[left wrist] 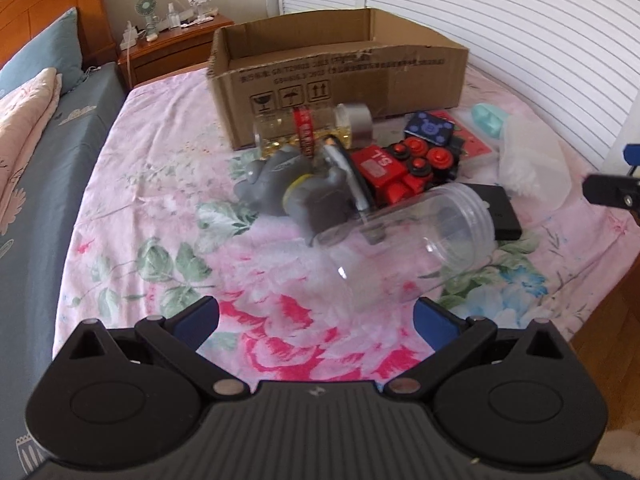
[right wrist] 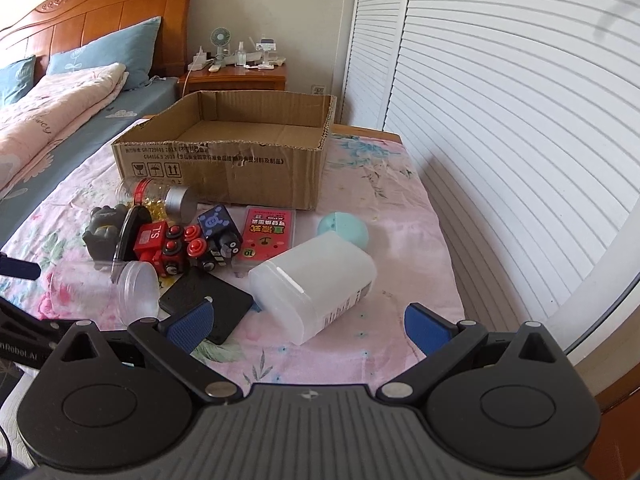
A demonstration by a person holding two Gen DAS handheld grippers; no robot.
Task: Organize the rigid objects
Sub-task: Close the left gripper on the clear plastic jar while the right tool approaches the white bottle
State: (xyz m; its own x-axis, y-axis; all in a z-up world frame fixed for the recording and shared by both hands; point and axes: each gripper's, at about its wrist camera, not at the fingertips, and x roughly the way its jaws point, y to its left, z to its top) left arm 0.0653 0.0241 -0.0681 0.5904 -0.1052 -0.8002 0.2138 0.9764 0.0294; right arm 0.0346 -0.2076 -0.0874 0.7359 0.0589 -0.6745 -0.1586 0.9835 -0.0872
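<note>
An open cardboard box stands at the back of a floral cloth. In front of it lies a pile: a clear empty jar on its side, a grey toy, a red toy train, a capsule bottle, a black flat case, a red card box and a frosted white container. My left gripper is open, just short of the clear jar. My right gripper is open, just short of the white container.
A teal round object lies behind the white container. A bed with blue pillows is at the left, and a wooden nightstand stands behind the box. White louvred doors run along the right.
</note>
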